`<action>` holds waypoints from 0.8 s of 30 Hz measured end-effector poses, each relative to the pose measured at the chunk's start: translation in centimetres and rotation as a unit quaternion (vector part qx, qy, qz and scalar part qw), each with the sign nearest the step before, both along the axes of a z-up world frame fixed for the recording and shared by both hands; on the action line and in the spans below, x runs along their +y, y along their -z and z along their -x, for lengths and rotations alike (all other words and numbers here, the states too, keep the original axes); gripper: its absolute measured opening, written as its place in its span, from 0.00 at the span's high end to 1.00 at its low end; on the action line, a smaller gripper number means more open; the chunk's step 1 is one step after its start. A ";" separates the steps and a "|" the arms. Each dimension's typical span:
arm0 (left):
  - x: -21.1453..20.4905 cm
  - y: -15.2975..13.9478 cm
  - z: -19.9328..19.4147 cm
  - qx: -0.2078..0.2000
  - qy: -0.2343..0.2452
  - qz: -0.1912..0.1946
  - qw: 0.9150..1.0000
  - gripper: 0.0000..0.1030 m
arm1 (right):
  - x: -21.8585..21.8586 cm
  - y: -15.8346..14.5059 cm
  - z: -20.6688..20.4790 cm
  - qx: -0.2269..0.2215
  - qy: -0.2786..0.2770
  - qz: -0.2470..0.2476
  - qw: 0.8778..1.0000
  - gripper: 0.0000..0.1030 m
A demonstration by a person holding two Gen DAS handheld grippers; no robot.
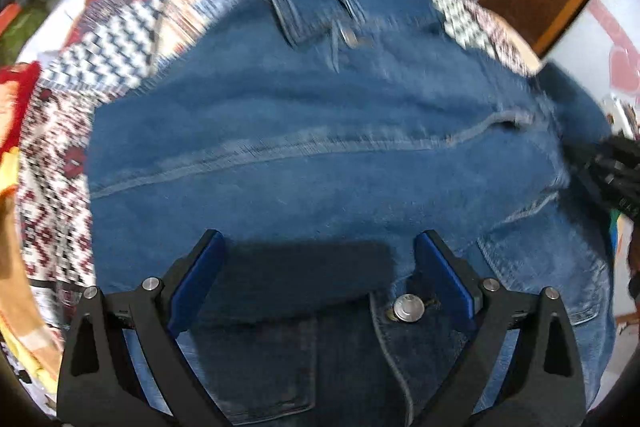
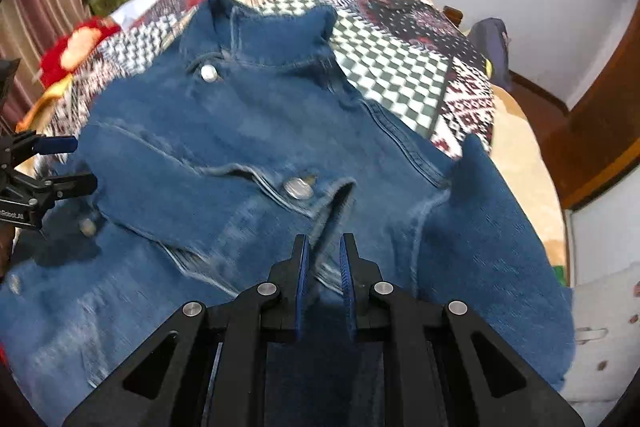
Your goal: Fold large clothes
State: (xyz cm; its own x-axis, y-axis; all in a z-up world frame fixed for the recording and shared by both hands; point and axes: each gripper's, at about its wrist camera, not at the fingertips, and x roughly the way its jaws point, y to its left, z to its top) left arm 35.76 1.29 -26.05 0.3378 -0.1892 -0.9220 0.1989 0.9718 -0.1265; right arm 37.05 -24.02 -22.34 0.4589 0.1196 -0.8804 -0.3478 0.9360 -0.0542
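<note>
A: Where is the garment now?

B: I see the blue denim jacket [image 2: 248,147] lying spread on the patchwork bedcover [image 2: 392,59], with its collar [image 2: 276,23] at the far side from my right camera. Two metal buttons [image 2: 298,188] show on its front.

A: And your right gripper [image 2: 325,255]?

B: I have it clenched. A fold of the jacket's denim stands up between its blue pads [image 2: 303,267], so it is grasping the jacket there. The picture is blurred by motion.

A: The left gripper [image 1: 318,259]?

B: It is released. Its jaws stand wide apart above the jacket's front, and nothing is pressed between them. One button [image 1: 409,308] lies under it, near the right-side finger [image 1: 444,279]. Its shadow falls on the cloth.

A: Do you see one gripper from the other camera?

B: Yes. From the right camera, the left gripper is at the left edge, beside the jacket. From the left camera, the right gripper is at the right edge, on the denim.
</note>
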 end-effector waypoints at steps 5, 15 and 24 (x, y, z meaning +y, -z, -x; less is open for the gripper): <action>-1.1 0.3 0.6 -0.003 0.020 -0.002 1.000 0.05 | 0.1 -2.7 0.3 -0.017 -0.003 -0.023 1.000 0.87; -1.2 0.9 1.4 -0.015 0.019 0.005 1.000 0.00 | 8.6 -1.0 -1.4 0.063 -0.086 -0.007 0.994 0.87; -1.2 1.2 1.4 -0.021 0.020 0.009 1.000 0.00 | 8.0 1.5 0.2 0.054 -0.109 0.051 0.991 0.87</action>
